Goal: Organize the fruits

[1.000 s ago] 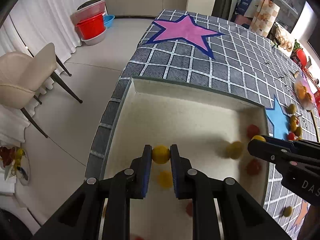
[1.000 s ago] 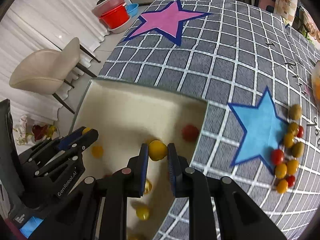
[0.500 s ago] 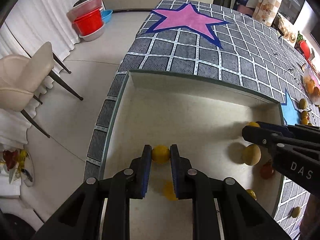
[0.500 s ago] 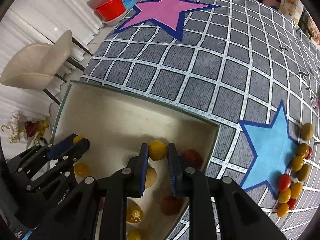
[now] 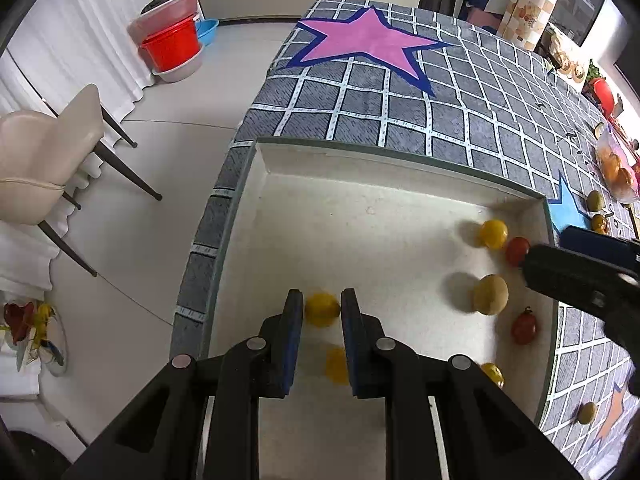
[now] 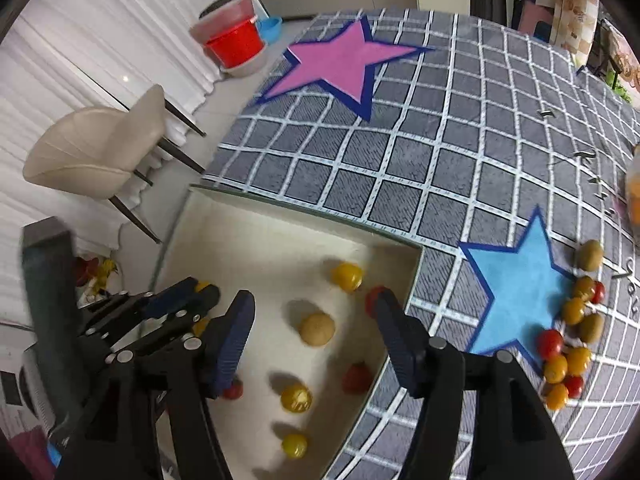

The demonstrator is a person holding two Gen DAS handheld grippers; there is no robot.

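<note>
A shallow cream tray (image 5: 400,160) (image 6: 280,216) lies at the table's near-left corner, with several yellow and red cherry tomatoes in it. My left gripper (image 5: 322,308) is shut on a yellow tomato (image 5: 322,309) above the tray's left part; it shows in the right wrist view (image 6: 204,292) too. My right gripper (image 6: 316,304) is open and empty above the tray's right side. A yellow tomato (image 6: 347,276) (image 5: 494,233) lies below it near the tray's far right corner, beside a tan fruit (image 6: 317,329) (image 5: 490,294). A loose pile of tomatoes (image 6: 568,344) lies by the blue star (image 6: 516,292).
The table has a grey checked cloth with a pink star (image 5: 368,40) at the far end. A beige chair (image 5: 44,160) stands on the floor to the left. Red and clear tubs (image 5: 172,48) stand by the curtain. Bags (image 5: 520,4) sit at the table's far right.
My right gripper has opened and let go of its yellow tomato, which now lies in the tray's far right corner. My left gripper still holds its tomato, a little lower over the tray.
</note>
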